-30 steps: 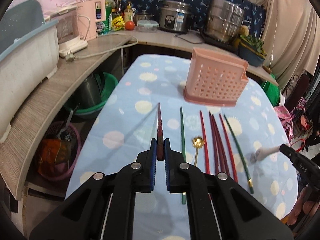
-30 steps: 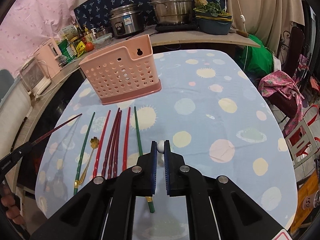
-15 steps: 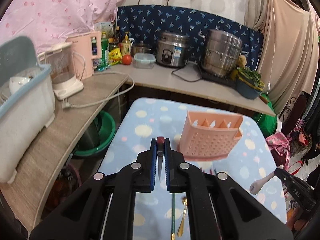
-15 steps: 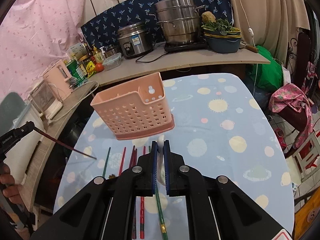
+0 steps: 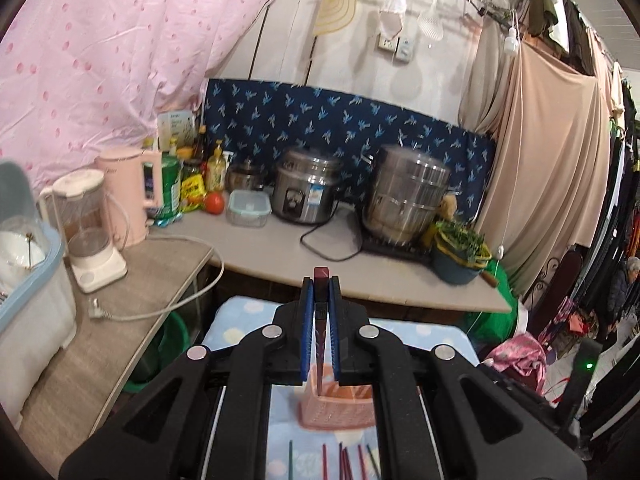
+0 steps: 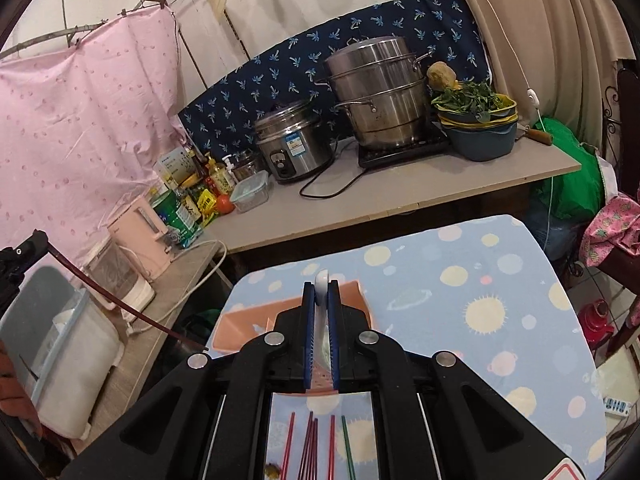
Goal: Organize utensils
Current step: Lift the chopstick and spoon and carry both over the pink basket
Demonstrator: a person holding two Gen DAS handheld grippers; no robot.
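Two utensils are up in the air right now, one per gripper. The left gripper (image 5: 320, 282) has its fingers pinched on a dark red chopstick (image 5: 320, 344), thick end poking up past the fingertips, thin tip pointing down toward the pink utensil basket (image 5: 340, 408) below. From the right wrist view you can see that same chopstick (image 6: 120, 304) slanting down from the left gripper (image 6: 24, 248) toward the basket's left end (image 6: 248, 328), tip just short of the rim or right at it, can't really tell.

The right gripper (image 6: 321, 286) is clamped on a white spoon (image 6: 321, 332), handle end sticking up between the fingertips, the rest hanging down over the basket.

The other chopsticks (image 6: 312, 440), red, dark red and green, lie in a row on the blue polka-dot tablecloth (image 6: 480, 280), just in front of the basket. A bit of a gold spoon (image 6: 273, 470) shows at the bottom edge next to them.

Behind the table there's a counter (image 5: 280, 248) with a rice cooker (image 5: 306, 186), a big steel steamer pot (image 5: 408, 196), a pink kettle (image 5: 132, 196) and a blender (image 5: 88, 232).
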